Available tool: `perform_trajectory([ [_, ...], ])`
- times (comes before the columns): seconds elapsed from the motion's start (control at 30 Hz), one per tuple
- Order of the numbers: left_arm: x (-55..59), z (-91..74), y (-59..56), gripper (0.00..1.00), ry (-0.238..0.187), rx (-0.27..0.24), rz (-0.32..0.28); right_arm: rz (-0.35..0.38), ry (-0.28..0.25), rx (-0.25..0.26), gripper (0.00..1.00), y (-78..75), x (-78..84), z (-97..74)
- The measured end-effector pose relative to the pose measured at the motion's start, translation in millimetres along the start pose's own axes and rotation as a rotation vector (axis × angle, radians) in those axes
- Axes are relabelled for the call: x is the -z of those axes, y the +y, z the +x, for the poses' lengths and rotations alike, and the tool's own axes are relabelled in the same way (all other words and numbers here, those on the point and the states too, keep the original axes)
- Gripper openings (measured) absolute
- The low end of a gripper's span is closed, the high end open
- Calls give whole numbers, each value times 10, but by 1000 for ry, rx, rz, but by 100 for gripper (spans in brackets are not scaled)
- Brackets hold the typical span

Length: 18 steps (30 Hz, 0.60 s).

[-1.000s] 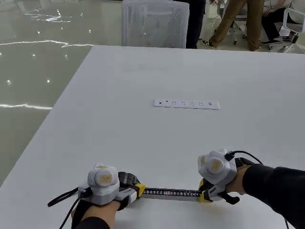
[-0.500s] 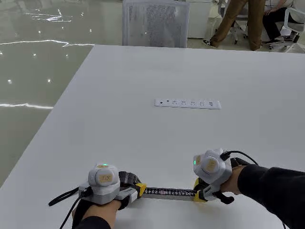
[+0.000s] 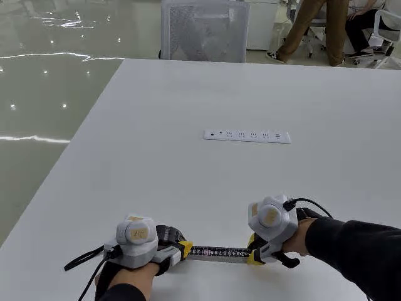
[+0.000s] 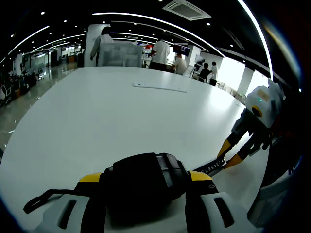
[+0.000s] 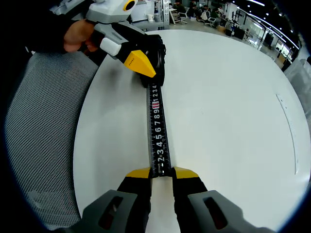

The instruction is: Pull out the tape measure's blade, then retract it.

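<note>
The black tape measure case (image 3: 168, 237) lies on the white table (image 3: 207, 182) near its front edge, and my left gripper (image 3: 178, 249) is shut on it. In the left gripper view the case (image 4: 143, 182) sits between the yellow-tipped jaws of my left gripper (image 4: 146, 177). A short stretch of blade (image 3: 219, 253) runs right from the case to my right gripper (image 3: 252, 256), which is shut on the blade's end. The right gripper view shows the numbered blade (image 5: 158, 131) pinched by my right gripper (image 5: 162, 172), leading to the case (image 5: 154, 58).
A white power strip (image 3: 247, 136) lies flat mid-table. A mesh chair (image 3: 203, 30) stands at the far edge, with people (image 3: 319, 25) behind it on the right. The table's left edge drops to a glossy floor (image 3: 44, 94). A black strap (image 3: 81, 258) trails left of the case.
My right gripper has slid left toward the case while still holding the blade's end, so the exposed blade is shorter. The left gripper and case have stayed put.
</note>
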<state>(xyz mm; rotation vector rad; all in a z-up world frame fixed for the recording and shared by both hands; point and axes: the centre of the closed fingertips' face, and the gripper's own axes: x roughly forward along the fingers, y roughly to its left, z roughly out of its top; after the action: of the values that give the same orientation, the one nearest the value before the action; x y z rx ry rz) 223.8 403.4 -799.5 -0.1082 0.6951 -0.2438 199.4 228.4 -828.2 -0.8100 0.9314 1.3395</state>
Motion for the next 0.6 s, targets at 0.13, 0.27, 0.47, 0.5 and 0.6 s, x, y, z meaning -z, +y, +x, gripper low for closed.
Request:
perform_trajectory([
  [0.13,-2,1,2,62,-1,-1,1,6,-9,-1,13,4,-42,26],
  [0.27,-2,2,5,62,-1,-1,0,11,-15,-1,13,-2,-87,50],
  [0.47,1,-5,5,62,-1,2,0,10,-25,4,13,7,-149,86],
  [0.5,1,-8,6,62,-1,3,-1,10,-31,8,13,2,-158,92],
  [0.6,-2,-7,11,62,-2,5,-6,12,-38,13,12,1,-178,91],
])
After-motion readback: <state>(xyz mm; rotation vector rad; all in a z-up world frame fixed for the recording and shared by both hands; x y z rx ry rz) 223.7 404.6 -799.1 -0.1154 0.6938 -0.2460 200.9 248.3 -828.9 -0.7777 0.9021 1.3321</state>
